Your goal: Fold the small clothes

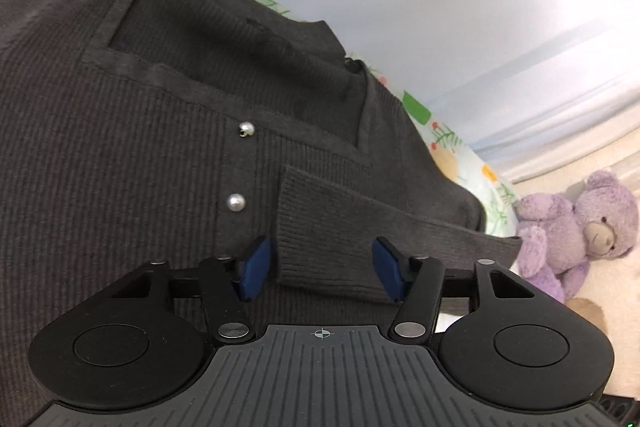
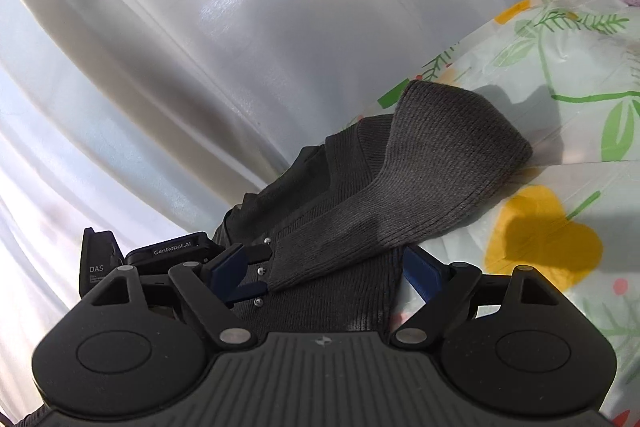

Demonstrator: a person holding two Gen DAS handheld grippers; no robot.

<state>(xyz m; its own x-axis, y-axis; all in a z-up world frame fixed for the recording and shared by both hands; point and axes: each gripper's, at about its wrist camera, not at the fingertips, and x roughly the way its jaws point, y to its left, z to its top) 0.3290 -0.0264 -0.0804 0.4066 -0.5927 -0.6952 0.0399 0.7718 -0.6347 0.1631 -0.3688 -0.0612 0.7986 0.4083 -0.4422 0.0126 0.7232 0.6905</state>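
Note:
A dark grey ribbed cardigan [image 1: 120, 147] with pearl buttons [image 1: 236, 203] lies on a floral cloth [image 1: 452, 147]. One sleeve [image 1: 360, 231] is folded across its front. My left gripper [image 1: 320, 267] is open, its blue pads either side of the sleeve cuff, just above it. In the right wrist view the same cardigan [image 2: 340, 287] shows with the folded sleeve [image 2: 432, 179] arching over it. My right gripper [image 2: 328, 275] is open, its pads astride the sleeve's cuff end. The left gripper's fingers [image 2: 248, 255] show at the cuff beside it.
A purple teddy bear [image 1: 576, 227] sits at the right beyond the cloth's edge. A pale curtain [image 2: 200, 47] hangs behind. The floral cloth [image 2: 560, 107] spreads to the right of the cardigan.

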